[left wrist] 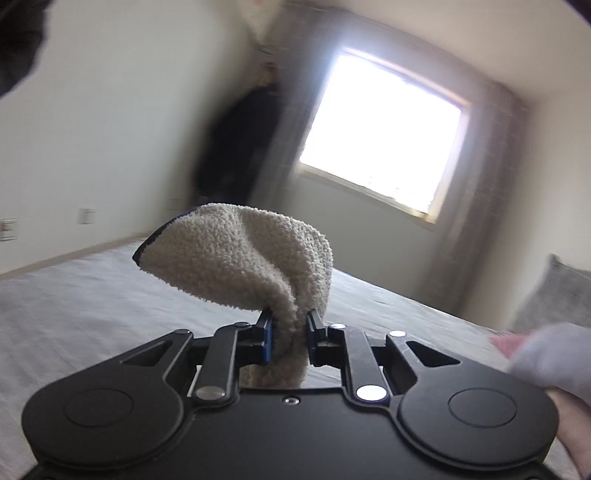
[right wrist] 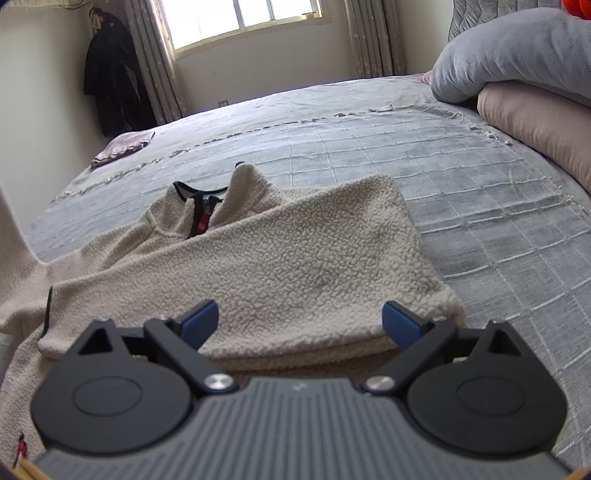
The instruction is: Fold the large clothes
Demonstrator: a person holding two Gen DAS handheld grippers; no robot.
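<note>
Cream fleece jacket [right wrist: 295,266] on the bed [right wrist: 480,206]: left gripper [left wrist: 289,332] pinches what is probably a cuff; carry it across the collar [right wrist: 201,195], keeping tension. Right gripper [right wrist: 300,319], spread, hovers at the hem.

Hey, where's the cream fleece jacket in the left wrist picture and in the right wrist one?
Left wrist: a bunched piece of the fleece jacket sits at center, pinched in the left gripper.
Right wrist: the jacket lies spread on the bed, center and lower left, beyond the open right gripper.
Shared landmark: the window, with the dark coat hanging to its left.
</note>
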